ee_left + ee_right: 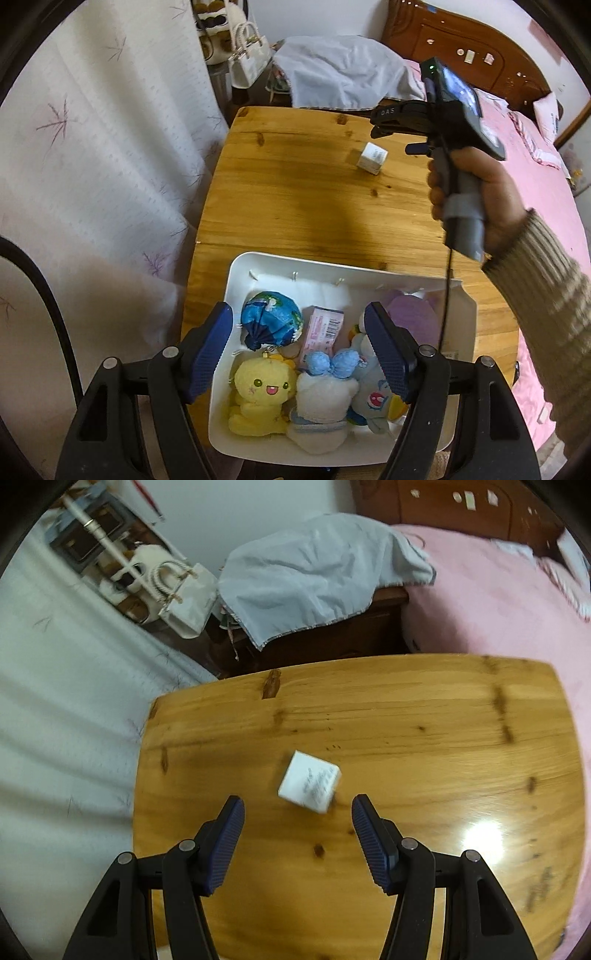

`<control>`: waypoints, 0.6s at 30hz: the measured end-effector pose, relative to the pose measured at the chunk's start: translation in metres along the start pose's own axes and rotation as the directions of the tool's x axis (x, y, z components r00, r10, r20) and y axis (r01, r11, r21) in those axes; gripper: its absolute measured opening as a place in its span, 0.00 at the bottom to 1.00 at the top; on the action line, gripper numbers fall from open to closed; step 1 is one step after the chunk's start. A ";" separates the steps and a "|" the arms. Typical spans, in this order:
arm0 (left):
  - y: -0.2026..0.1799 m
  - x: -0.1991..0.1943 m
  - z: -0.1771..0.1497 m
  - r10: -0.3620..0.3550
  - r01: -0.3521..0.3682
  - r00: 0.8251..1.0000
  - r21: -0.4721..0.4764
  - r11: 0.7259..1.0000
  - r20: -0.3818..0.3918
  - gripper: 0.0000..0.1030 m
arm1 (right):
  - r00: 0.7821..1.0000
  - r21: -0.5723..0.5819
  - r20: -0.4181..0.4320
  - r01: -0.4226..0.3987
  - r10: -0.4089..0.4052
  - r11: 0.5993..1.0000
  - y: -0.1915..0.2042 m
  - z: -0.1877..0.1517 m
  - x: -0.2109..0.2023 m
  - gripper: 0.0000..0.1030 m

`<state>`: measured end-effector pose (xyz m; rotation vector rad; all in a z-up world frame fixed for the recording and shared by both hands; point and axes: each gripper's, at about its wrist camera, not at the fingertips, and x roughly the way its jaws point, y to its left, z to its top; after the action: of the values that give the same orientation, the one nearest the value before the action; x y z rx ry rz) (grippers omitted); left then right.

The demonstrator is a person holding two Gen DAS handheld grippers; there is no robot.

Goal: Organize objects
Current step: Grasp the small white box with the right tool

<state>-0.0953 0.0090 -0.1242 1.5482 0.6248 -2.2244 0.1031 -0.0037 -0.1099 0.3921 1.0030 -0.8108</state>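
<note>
A white bin [236,280] sits on the near part of the wooden table [295,192]. Inside it lie a yellow plush [260,398], a white plush with a blue bow [325,402], a blue ball-like toy [271,319], a pink packet [321,334] and a purple plush [410,317]. My left gripper [299,321] hangs open above the bin, with nothing between its pads. A small white box [372,158] [309,782] lies alone on the far part of the table. My right gripper [298,810] stands open just short of that box, apart from it. In the left wrist view a hand holds the right gripper's handle [454,192].
A white curtain [110,166] hangs along the table's left edge. Beyond the table stand a dark cabinet under a pale cloth [306,579], a white handbag [181,598] and a bed with a pink cover [498,602]. The wooden table [424,738] ends near the bed on the right.
</note>
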 end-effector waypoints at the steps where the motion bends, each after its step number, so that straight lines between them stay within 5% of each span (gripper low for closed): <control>1: 0.002 0.002 0.000 0.004 -0.004 1.000 -0.008 1.000 -0.006 0.75 | 1.000 0.013 -0.004 0.000 0.000 1.000 0.000 0.002 0.009 0.60; 12: 0.019 0.013 -0.006 0.029 -0.033 0.998 -0.074 0.997 -0.050 0.75 | 0.989 -0.014 -0.050 0.140 -0.141 0.990 0.003 0.005 0.067 0.58; 18: 0.016 0.018 -0.006 0.028 -0.033 0.998 -0.073 0.997 -0.061 0.75 | 0.986 -0.042 -0.022 0.164 -0.165 0.986 0.001 0.004 0.069 0.39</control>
<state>-0.0879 -0.0017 -0.1451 1.5822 0.6880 -2.1151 0.1261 -0.0340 -0.1678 0.2879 1.0842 -0.9343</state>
